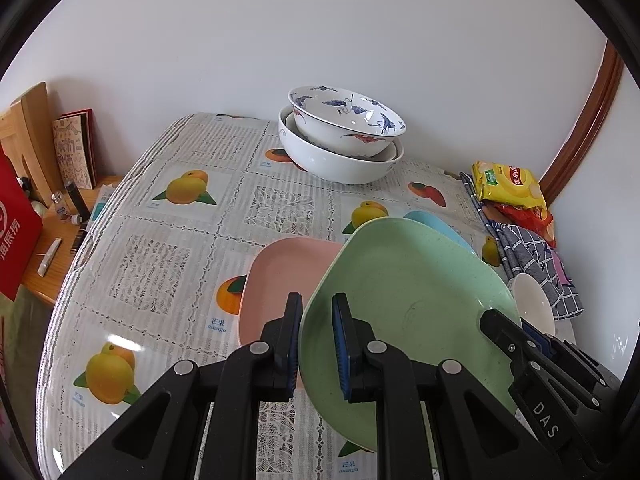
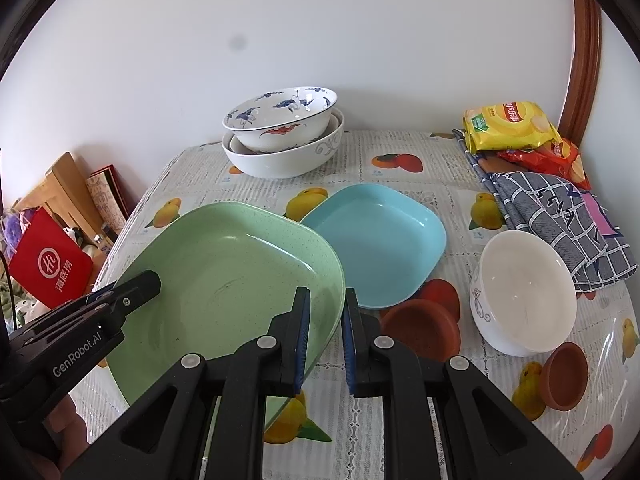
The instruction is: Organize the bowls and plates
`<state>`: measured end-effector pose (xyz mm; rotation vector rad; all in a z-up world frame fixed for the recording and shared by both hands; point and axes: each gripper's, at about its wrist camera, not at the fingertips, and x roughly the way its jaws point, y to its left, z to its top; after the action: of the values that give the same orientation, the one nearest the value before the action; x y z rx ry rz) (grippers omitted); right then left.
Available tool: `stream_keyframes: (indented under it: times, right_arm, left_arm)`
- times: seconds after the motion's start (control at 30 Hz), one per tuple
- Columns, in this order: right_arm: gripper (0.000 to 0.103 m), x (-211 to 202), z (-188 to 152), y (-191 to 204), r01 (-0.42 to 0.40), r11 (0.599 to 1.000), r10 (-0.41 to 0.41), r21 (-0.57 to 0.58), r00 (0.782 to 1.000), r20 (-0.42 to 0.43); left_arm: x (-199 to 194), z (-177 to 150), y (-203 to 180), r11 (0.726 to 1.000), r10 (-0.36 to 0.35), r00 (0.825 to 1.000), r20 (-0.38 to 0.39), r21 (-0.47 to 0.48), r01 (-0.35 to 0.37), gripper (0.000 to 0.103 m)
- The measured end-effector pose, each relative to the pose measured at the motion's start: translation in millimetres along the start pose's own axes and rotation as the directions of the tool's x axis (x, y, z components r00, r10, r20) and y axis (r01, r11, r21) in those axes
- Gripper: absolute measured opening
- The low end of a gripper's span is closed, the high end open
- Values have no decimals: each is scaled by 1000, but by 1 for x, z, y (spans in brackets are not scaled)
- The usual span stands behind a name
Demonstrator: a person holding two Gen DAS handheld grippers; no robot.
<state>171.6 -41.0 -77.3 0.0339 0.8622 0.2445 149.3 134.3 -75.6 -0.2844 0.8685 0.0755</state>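
I had the green plate (image 2: 224, 280) pinched by both tools and lifted at a tilt above the table (image 1: 168, 248). My left gripper (image 1: 317, 344) was closed narrow on its left rim, and my right gripper (image 2: 327, 340) clamped the right rim. Under its left side lay the pink plate (image 1: 280, 276); the blue plate (image 2: 380, 240) lay just beyond its right edge. A small white bowl (image 2: 524, 292) sat to the right, near a checked cloth (image 2: 560, 220). Stacked bowls (image 1: 344, 136) stood against the wall.
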Motion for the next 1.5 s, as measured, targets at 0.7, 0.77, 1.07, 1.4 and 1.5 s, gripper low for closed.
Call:
stream_keyframes:
  times: [0.7, 0.77, 1.07, 1.4, 1.5]
  right_arm:
    - [15, -2, -1, -4, 1, 1000, -1, 15, 1000, 6]
    - [15, -2, -1, -5, 0, 1000, 0, 18, 1000, 5]
    - [15, -3, -2, -5, -1, 1000, 1, 23, 1000, 7]
    - [15, -5, -2, -4, -3, 1000, 2, 19, 1000, 13]
    - [15, -4, -2, -4, -5, 1000, 5, 16, 1000, 13]
  left_arm:
    - [-3, -3, -4, 1000, 2, 1000, -3, 7, -2, 15]
    - [-3, -3, -4, 1000, 2, 1000, -2, 8, -2, 15]
    - [-5, -5, -6, 1000, 3, 1000, 1, 7, -3, 15]
    - [-9, -5, -7, 1000, 0, 1000, 1, 0, 0, 15]
    - [-10, -5, -7, 1000, -1, 1000, 1, -4, 1, 15]
